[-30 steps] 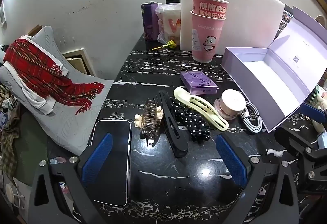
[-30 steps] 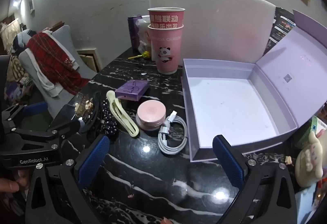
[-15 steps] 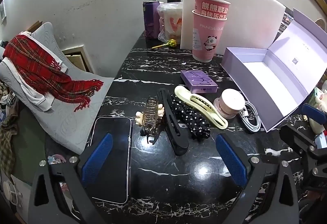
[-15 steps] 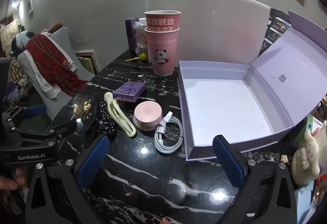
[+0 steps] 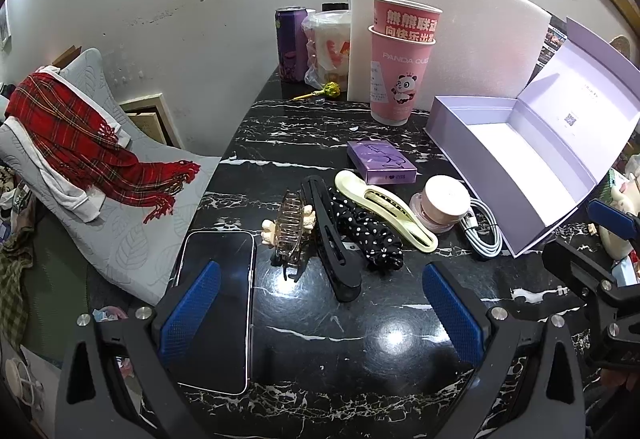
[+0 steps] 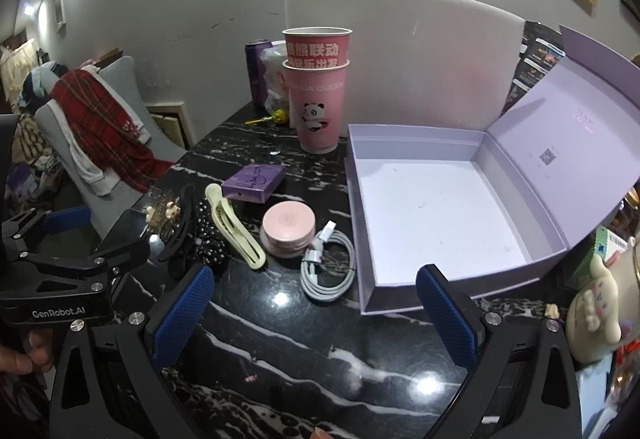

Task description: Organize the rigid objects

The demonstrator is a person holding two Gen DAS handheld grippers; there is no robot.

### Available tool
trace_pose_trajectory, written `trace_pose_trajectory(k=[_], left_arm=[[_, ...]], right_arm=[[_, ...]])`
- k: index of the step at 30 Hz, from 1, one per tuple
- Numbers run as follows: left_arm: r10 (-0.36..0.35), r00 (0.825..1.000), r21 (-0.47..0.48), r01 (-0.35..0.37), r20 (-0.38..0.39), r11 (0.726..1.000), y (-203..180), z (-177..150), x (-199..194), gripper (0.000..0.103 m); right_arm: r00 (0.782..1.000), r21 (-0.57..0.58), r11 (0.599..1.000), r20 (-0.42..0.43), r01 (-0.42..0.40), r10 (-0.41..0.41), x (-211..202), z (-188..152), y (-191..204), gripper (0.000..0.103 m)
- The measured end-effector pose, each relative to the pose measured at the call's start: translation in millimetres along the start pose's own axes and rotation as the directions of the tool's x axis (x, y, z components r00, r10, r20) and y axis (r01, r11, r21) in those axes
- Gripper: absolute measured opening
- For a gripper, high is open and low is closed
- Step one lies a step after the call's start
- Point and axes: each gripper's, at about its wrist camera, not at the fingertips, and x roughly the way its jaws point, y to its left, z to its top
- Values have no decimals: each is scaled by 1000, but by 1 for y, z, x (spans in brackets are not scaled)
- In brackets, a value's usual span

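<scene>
On the black marble table lie a phone (image 5: 216, 303), a clear claw clip (image 5: 290, 227), a black hair clip (image 5: 330, 235), a polka-dot scrunchie (image 5: 370, 233), a cream hair clip (image 5: 386, 209), a pink round jar (image 5: 446, 201), a white cable (image 5: 482, 229) and a small purple box (image 5: 382, 161). An open lilac gift box (image 6: 436, 207) stands empty at the right. My left gripper (image 5: 320, 319) hovers open above the table's near edge, short of the clips. My right gripper (image 6: 316, 315) is open too, in front of the cable (image 6: 328, 267) and the jar (image 6: 288, 227).
Stacked pink paper cups (image 5: 398, 67), a purple can (image 5: 290, 43), a bagged tub (image 5: 328, 39) and a white foam board (image 5: 460, 39) line the back. A grey chair with a red plaid scarf (image 5: 84, 143) stands left of the table. A plush toy (image 6: 596, 315) sits at the right.
Both grippers have drawn back and risen slightly, so the table's objects look a little farther off. Nothing on the table has moved, and both stay open.
</scene>
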Motion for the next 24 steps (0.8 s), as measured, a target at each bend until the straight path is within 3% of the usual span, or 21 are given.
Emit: trace_pose_trajectory(k=[24], left_arm=[[-32,999,15,32,6,999,-5,-2,-5,103]], right_arm=[[1000,25,999,0,20,-20,-2,-6,-3,103]])
